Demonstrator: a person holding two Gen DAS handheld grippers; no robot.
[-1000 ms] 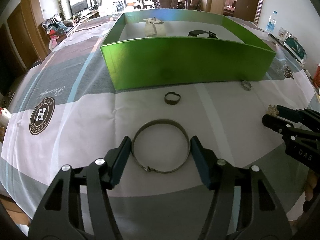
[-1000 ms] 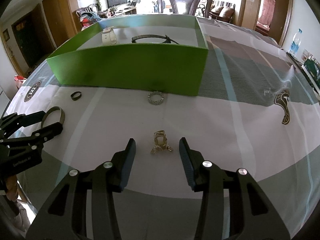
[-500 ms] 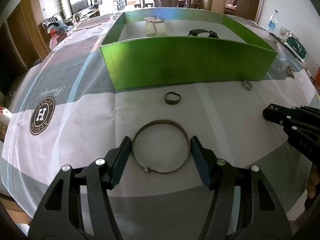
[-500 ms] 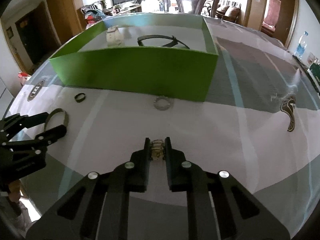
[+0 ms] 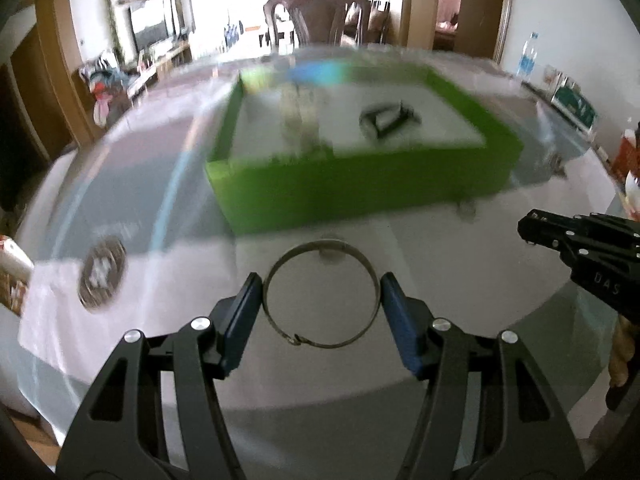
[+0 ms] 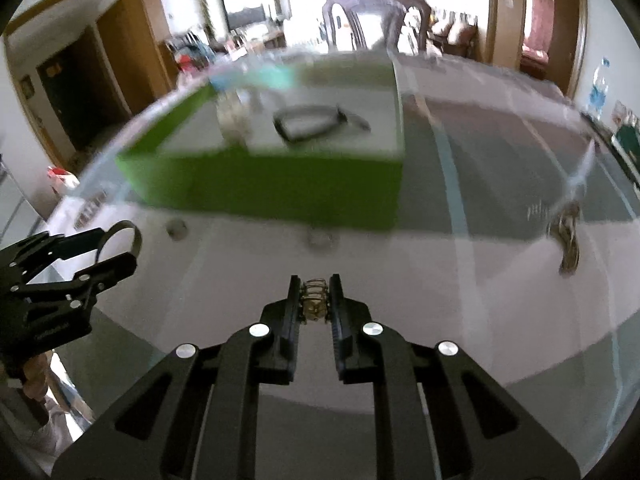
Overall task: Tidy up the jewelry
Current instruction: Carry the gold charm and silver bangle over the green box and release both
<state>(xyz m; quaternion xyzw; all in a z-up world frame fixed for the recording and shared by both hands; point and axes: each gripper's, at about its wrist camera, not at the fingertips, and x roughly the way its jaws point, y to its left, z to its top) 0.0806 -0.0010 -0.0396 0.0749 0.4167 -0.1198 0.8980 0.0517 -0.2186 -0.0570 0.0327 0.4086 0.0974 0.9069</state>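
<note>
The left claw [image 5: 321, 304] is clenched on a thin round metal bangle with a small hook clasp [image 5: 320, 294], its blue-padded fingers [image 5: 242, 318] pressing the ring's two sides, and the bangle seems raised off the cloth, though blur leaves this uncertain. The right claw [image 6: 315, 306] grips a small gold wire ornament [image 6: 315, 300] tight between its black fingers [image 6: 294, 312]. Each claw shows at the edge of the other's view: the right one [image 5: 532, 226] at the right edge of the left camera, the left one [image 6: 116, 248] with the bangle [image 6: 122, 236] at the left edge of the right camera. Beyond both lies the desk [image 6: 500, 288] under a white and grey cloth with a round dark logo [image 5: 102, 276]. Farther on stands an open bright green rectangular box [image 5: 360, 192] [image 6: 272, 192], with a black strap-like piece [image 5: 388, 118] [image 6: 316, 120] and a pale, blurred object [image 5: 300, 120] inside. Two small rings lie on the cloth near the box's front wall, a dark one [image 6: 176, 229] to the left and a silvery one [image 6: 320, 238] near the middle, both smeared by motion. A dark wooden chair [image 5: 324, 18] stands past the desk
</note>
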